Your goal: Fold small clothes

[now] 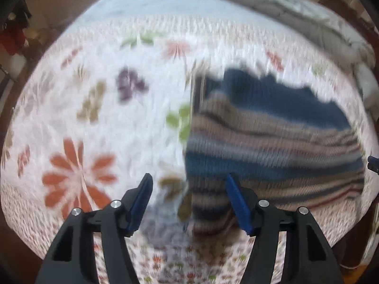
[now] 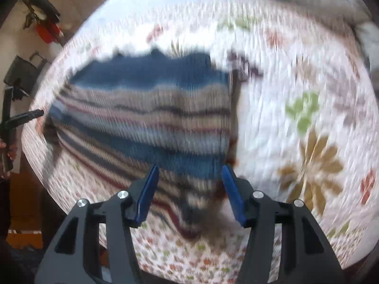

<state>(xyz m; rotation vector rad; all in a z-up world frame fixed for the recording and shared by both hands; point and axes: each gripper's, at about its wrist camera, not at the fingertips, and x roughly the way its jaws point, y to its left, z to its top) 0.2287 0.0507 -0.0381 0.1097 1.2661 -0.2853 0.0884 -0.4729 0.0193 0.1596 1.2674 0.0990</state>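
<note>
While both claws gape, striped garment (image 1: 272, 142) lies on bedspread (image 1: 106, 118).

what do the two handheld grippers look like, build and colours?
Both match. The left gripper and right gripper each have a matte black frame with triangular cutouts, silver round pins at the linkage joints, and flat blue finger pads. No cables or markings show. No sleeves in view.

Left claw (image 1: 188, 178) and right claw (image 2: 190, 170) both angled steeply downward, jaws parted, nothing gripped between blue fingers (image 1: 142, 201).
</note>
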